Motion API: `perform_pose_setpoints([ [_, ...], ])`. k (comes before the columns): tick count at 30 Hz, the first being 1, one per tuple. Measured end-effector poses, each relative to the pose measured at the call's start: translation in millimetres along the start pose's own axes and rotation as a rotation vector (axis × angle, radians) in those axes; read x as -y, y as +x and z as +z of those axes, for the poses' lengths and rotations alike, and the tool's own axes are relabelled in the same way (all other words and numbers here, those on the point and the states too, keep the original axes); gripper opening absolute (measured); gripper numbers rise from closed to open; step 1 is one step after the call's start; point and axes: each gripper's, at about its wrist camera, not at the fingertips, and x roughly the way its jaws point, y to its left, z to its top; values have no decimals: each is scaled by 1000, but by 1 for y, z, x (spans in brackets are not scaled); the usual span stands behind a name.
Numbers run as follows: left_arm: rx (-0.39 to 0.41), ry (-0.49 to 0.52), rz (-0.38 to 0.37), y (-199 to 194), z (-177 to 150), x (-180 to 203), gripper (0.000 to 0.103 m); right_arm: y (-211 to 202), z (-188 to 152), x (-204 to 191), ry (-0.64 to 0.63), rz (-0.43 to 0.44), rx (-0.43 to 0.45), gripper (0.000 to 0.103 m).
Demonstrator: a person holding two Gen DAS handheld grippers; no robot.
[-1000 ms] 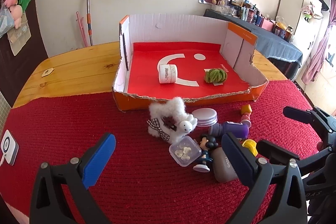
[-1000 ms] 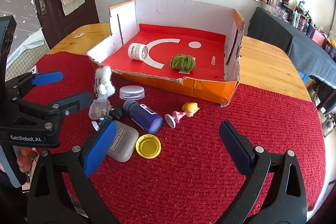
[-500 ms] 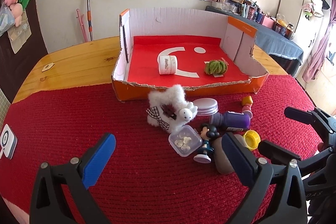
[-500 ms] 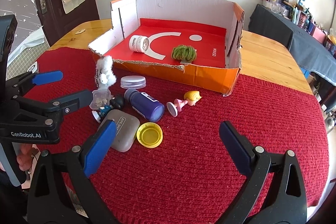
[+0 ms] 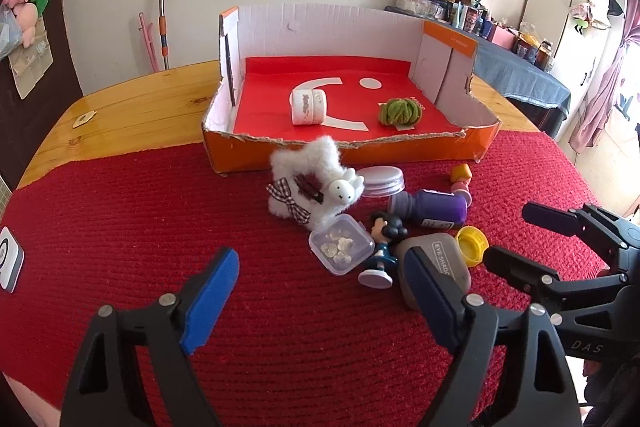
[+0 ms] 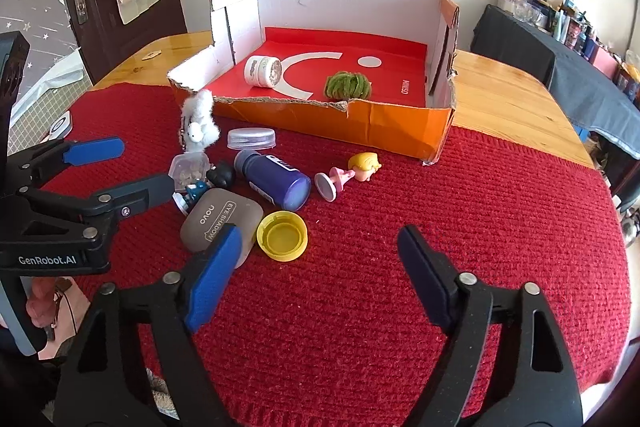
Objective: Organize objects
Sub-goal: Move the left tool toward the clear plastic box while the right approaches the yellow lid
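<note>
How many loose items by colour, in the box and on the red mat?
White: 2, jar, plush
Green: 1, scrunchie
Clear: 2, lid, small case
Purple: 1, bottle
Grey: 1, eyeshadow case
Yellow: 1, cap
Multicolour figurines: 2, blonde, dark-haired
Total: 10

**Layout of objects on my table**

The cardboard box (image 6: 384, 131) sits at the far edge of the mat (image 6: 480, 227), which covers the near part of the table (image 6: 500, 99). In the box, the jar (image 6: 264, 70) lies left of the knitted ball (image 6: 347, 87). Before the box, near the mat's left side, cluster the plush toy (image 5: 312, 187), flat lid (image 6: 251, 139), bottle (image 6: 276, 179), clear case (image 5: 342, 246), figurine (image 5: 382, 247), compact (image 6: 220, 223) and cap (image 6: 282, 235). The doll (image 6: 352, 173) lies right of the bottle.
</note>
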Motion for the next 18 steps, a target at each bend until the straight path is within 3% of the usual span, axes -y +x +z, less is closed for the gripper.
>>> perform_pose_setpoints([
  [3,-8,-12,2,2,-1,-4,77,3,-2,0,-4,5,-14,64],
  [18,-49,-7,6,16,-6,-16,66,20,-6,-2,-11,24,-58,59],
])
